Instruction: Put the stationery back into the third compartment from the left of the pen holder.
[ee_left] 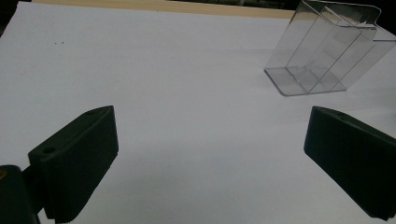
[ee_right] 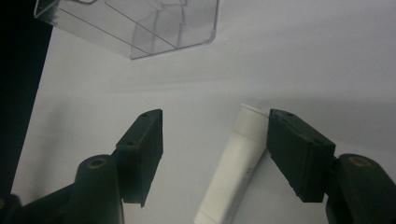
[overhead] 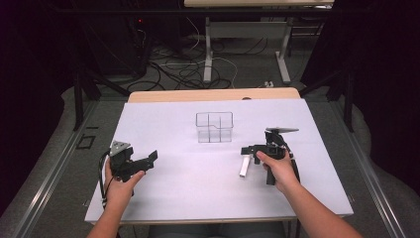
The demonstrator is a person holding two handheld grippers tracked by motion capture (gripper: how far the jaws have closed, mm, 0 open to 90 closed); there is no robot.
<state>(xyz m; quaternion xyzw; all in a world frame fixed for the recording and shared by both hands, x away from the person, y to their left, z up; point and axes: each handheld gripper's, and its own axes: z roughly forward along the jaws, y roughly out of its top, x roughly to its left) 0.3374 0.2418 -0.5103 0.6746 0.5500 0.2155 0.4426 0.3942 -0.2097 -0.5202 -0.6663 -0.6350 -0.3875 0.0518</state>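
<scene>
A white tube (overhead: 244, 166) (ee_right: 233, 172) lies flat on the white table sheet (overhead: 198, 183), right of centre. My right gripper (overhead: 247, 151) (ee_right: 215, 116) is low over it with the jaws open. The tube sits between them, close against the right-hand jaw and clear of the other. A clear plastic box with dividers (overhead: 214, 127) (ee_left: 322, 51) (ee_right: 140, 23) stands empty at the middle back. My left gripper (overhead: 148, 161) (ee_left: 210, 116) rests near the left edge, held in a hand, jaws wide open with nothing between them.
The sheet's wooden back edge (overhead: 213, 94) runs behind the box. Beyond the table are the floor, cables (overhead: 183, 69) and the legs of another desk (overhead: 208, 54). Bare sheet lies between the two grippers.
</scene>
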